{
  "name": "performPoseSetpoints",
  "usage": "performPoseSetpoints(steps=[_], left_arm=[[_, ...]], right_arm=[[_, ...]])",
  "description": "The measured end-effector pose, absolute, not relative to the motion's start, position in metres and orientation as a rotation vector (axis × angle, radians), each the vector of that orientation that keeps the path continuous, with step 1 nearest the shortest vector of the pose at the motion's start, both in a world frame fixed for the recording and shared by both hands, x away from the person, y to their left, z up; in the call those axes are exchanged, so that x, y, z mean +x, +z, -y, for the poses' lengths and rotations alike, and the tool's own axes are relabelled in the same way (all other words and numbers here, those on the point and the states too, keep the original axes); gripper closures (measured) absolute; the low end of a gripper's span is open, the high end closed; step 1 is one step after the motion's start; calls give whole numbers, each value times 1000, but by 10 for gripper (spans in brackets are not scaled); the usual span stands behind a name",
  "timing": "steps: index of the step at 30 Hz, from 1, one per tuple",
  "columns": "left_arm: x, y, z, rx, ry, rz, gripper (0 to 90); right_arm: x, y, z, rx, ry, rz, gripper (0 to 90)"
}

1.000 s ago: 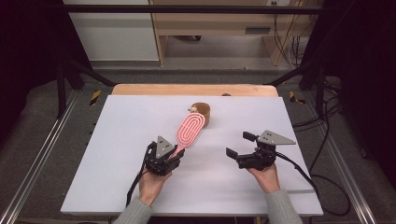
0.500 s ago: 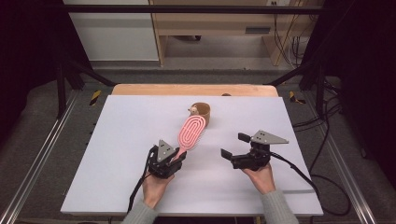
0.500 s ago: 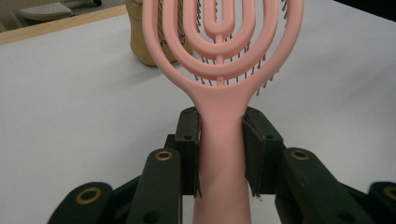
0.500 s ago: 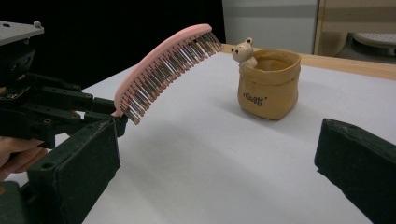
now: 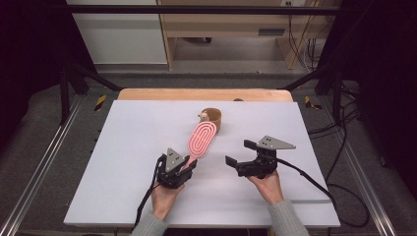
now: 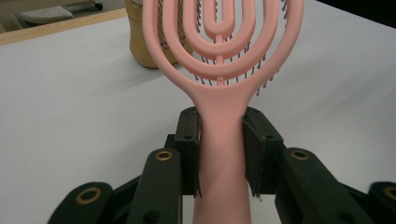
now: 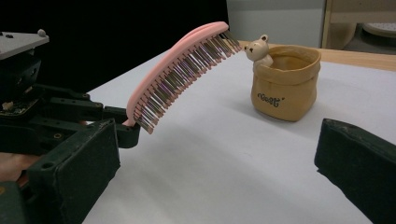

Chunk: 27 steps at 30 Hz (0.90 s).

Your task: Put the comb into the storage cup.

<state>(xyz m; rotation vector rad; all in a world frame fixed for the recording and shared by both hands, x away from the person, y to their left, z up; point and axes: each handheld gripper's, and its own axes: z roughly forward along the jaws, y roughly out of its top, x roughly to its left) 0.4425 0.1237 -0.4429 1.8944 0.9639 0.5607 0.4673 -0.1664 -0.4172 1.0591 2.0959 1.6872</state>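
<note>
Left gripper [image 5: 183,167] clamps the pink hairbrush [image 5: 201,138] by its handle, head raised toward one o'clock, near the tan pot [image 5: 212,119]; right gripper [image 5: 242,153] jaws wide, empty.

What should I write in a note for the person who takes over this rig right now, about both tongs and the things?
Left tongs: shut on the handle of the pink plastic hairbrush with looped head, held tilted up off the white table, bristles down.
Right tongs: open, holding nothing, beside the brush.
Tan pouch-shaped ceramic pot with a small bear figure: upright on the table, just beyond the brush tip.
Done: brush picked up.
Left: probably placing the brush into the pot.
</note>
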Motion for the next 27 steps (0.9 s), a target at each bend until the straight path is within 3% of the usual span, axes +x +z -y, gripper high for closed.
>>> performPoseSetpoints(steps=[27], left_arm=[[441, -442, -116, 1884, 574, -943, 692]], right_arm=[[477, -408, 137, 1123, 1729, -2096, 7]])
